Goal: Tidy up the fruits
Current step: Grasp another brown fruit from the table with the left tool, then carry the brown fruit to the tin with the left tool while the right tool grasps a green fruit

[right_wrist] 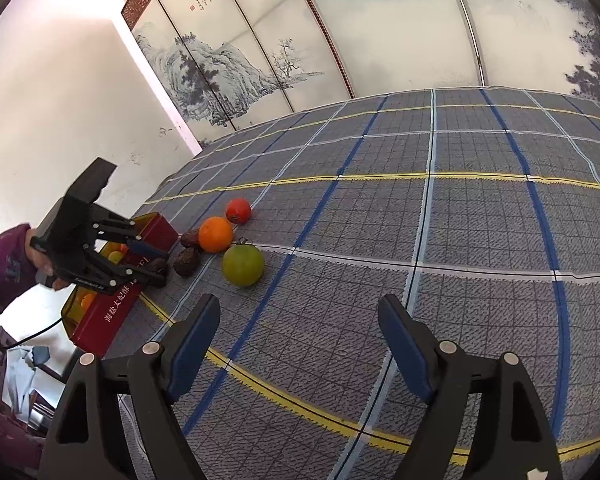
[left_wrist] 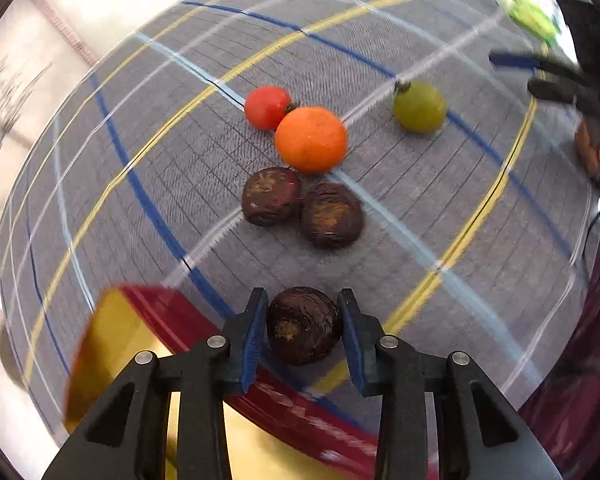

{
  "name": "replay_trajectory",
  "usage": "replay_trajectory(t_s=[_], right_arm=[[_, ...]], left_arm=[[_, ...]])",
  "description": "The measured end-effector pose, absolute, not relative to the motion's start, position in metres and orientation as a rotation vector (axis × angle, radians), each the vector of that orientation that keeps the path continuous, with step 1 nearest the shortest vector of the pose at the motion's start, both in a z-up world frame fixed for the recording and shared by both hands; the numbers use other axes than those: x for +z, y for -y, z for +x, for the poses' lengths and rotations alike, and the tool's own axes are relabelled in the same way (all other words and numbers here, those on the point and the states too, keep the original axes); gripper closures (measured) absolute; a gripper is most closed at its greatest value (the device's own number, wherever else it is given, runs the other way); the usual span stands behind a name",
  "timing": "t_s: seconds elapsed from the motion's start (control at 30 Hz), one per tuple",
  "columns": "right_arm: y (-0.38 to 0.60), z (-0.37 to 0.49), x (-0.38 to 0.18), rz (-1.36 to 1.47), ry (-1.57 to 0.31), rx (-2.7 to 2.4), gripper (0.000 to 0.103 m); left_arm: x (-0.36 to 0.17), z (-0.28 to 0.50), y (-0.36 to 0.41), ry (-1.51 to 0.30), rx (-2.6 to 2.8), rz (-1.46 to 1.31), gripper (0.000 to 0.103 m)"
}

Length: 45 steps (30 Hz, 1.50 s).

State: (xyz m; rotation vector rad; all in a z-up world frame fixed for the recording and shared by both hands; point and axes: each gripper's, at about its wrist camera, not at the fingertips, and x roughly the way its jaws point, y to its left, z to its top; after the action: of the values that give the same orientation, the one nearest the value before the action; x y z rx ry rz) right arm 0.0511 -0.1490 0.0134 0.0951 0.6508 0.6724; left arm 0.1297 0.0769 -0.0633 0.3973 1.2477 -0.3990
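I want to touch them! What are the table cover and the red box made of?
Table cover: looks like woven cloth, matte, with fine thread texture and plaid stripes. Red box: probably printed cardboard, slightly glossy outside, shiny gold inside; it could be tin, hard to tell.

We see the red box (left_wrist: 188,320) blurred and cut off, its contents (right_wrist: 116,257) mostly hidden by the left gripper (right_wrist: 156,266).

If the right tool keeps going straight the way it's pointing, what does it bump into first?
Probably just the checked cloth. The right tool is open with nothing between its fingers; the green tomato sits farther ahead and off to the left.
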Motion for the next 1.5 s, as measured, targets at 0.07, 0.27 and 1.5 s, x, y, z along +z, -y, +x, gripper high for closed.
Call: replay_trajectory(t_s=[0.07,0.27,1.5], right_arm=[[0.147,0.051,0.013,0.087,-0.654,0.670,0.022],[0.124,0.052,0.016,-0.008,-0.673,0.699,0.022],[0.061,0.065,0.000,-0.178,-0.745,0.692,0.070]], left_arm=[[-0.051,0.117,-0.074,-1.201,-0.366,0.325,0.066],[-0.011,0.072,-0.065,-1.089,-0.264,0.022,0.066],[-0.010,-0.019,-0.164,-0.913,0.232,-0.249,0.066]])
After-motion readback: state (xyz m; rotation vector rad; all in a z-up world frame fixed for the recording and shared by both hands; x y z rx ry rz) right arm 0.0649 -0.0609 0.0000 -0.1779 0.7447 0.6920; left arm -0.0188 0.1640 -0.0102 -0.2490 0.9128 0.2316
